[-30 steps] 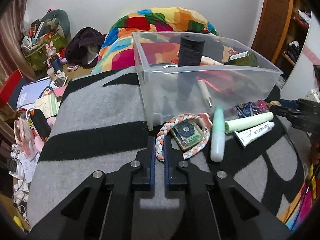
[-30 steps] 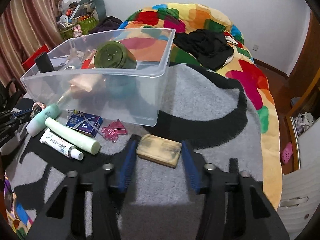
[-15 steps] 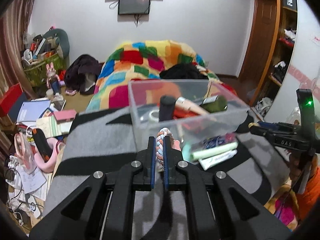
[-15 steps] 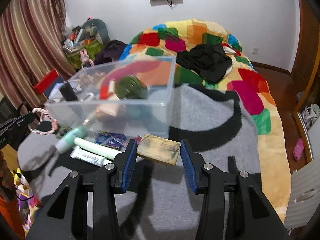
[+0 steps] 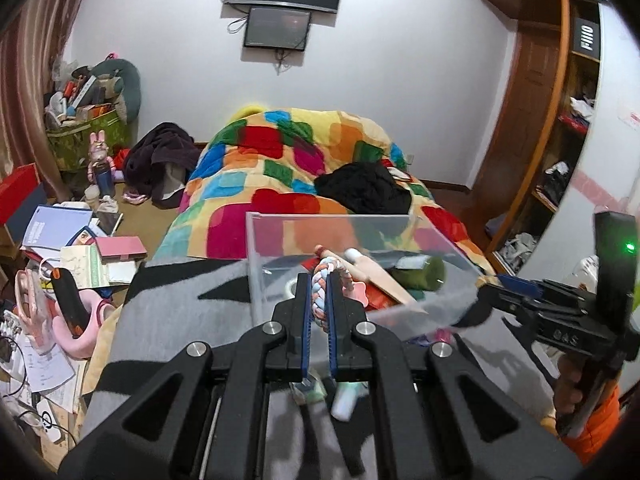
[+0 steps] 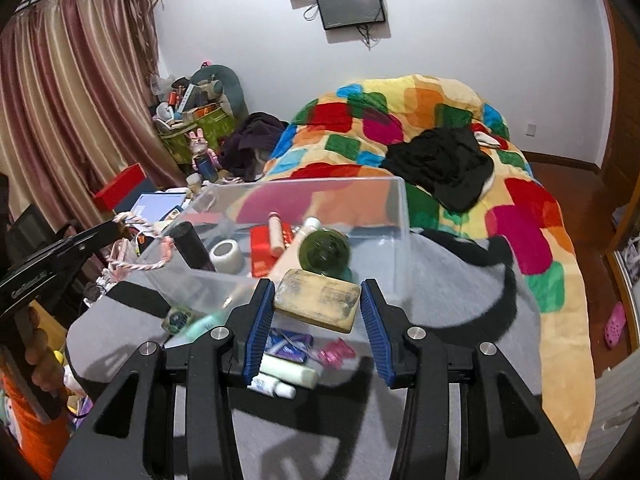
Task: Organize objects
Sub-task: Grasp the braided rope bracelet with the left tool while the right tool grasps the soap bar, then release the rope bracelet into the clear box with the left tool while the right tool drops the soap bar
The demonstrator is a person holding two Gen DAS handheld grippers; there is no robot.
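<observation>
My left gripper (image 5: 318, 300) is shut on a braided pastel rope (image 5: 320, 280) and holds it raised at the near rim of the clear plastic bin (image 5: 260, 264). In the right wrist view the rope (image 6: 138, 266) hangs by the bin's left side (image 6: 400, 216). My right gripper (image 6: 316, 312) is shut on a tan rectangular block (image 6: 316, 300), lifted above the blanket just in front of the bin. The bin holds a green jar (image 6: 324, 250), a black cylinder (image 6: 192, 246), a tape roll (image 6: 226, 256) and a red box (image 6: 262, 248).
On the grey and black blanket (image 6: 440, 280) under the grippers lie tubes (image 6: 288, 376), a blue packet (image 6: 288, 344), a pink clip (image 6: 334, 354) and a mint bottle (image 6: 200, 324). A colourful quilt (image 6: 400, 120) covers the bed behind. Floor clutter (image 5: 64, 248) lies left.
Both grippers have risen from the blanket with their loads. The left carried the rope up to the bin's rim. The right lifted the tan block toward the bin.
</observation>
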